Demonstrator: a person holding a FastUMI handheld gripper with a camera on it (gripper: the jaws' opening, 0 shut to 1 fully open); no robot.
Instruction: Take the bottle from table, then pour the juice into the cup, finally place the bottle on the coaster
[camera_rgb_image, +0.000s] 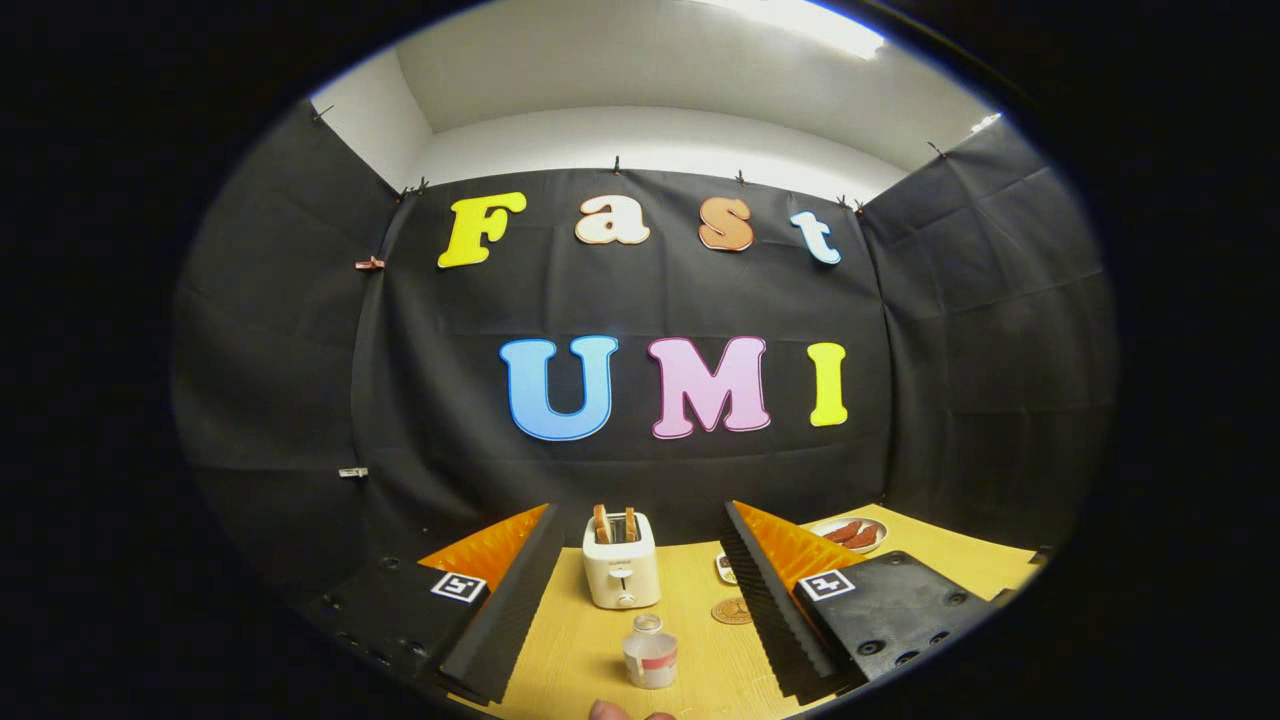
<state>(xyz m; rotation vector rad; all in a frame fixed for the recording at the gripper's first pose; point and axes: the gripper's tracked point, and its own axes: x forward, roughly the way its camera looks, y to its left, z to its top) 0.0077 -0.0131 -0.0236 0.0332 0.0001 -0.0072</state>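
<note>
Gripper view shows the first step in hand: taking the small clear plastic bottle (650, 652) off the yellow wooden table (570, 640). It stands upright between the fingers of the gripper (640, 625), which are spread wide and hold nothing. Next, I judge, they must advance and close on it. A round brown coaster (732, 611) lies just beyond.
</note>
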